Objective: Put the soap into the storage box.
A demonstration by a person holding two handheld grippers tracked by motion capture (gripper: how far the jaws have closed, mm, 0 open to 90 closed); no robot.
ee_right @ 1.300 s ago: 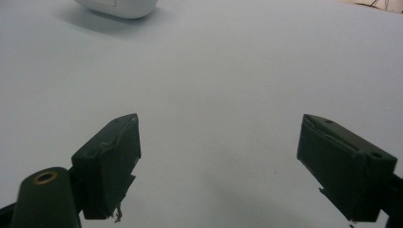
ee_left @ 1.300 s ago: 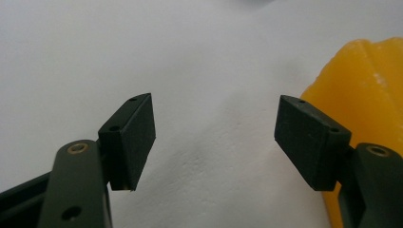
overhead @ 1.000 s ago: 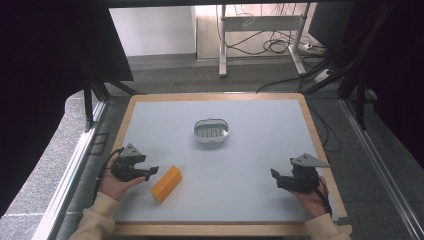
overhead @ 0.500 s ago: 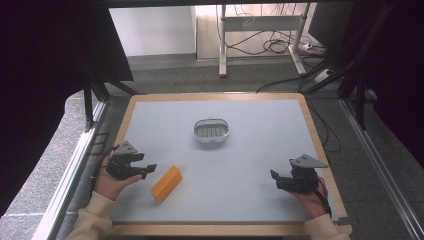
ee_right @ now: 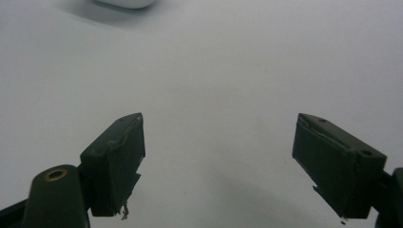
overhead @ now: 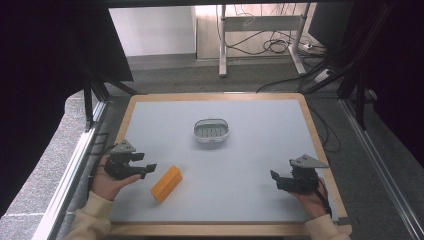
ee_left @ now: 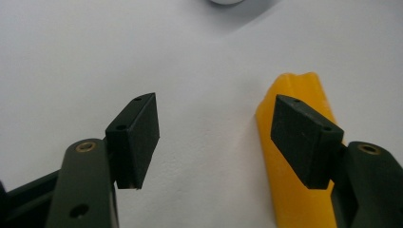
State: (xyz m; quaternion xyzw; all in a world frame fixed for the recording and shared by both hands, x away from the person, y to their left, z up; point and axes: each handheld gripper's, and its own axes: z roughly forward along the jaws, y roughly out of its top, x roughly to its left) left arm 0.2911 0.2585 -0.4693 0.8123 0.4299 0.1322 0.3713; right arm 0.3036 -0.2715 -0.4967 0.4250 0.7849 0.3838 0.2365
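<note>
One stiff, light-looking yellow block (overhead: 166,183) suits a grasp across its narrow sides; left gripper (overhead: 148,168) fingers gape empty, having just narrowed slightly.

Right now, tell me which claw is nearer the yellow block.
Left. The left claw sits open just beside the yellow block, not touching it; the right claw rests open far across the table.

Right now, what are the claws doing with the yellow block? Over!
Left claw open, jaws just narrowed, nothing between them. Right claw open, resting near the table's right edge. Yellow block lying flat beside left claw, untouched. Dish farther back, path clear.
</note>
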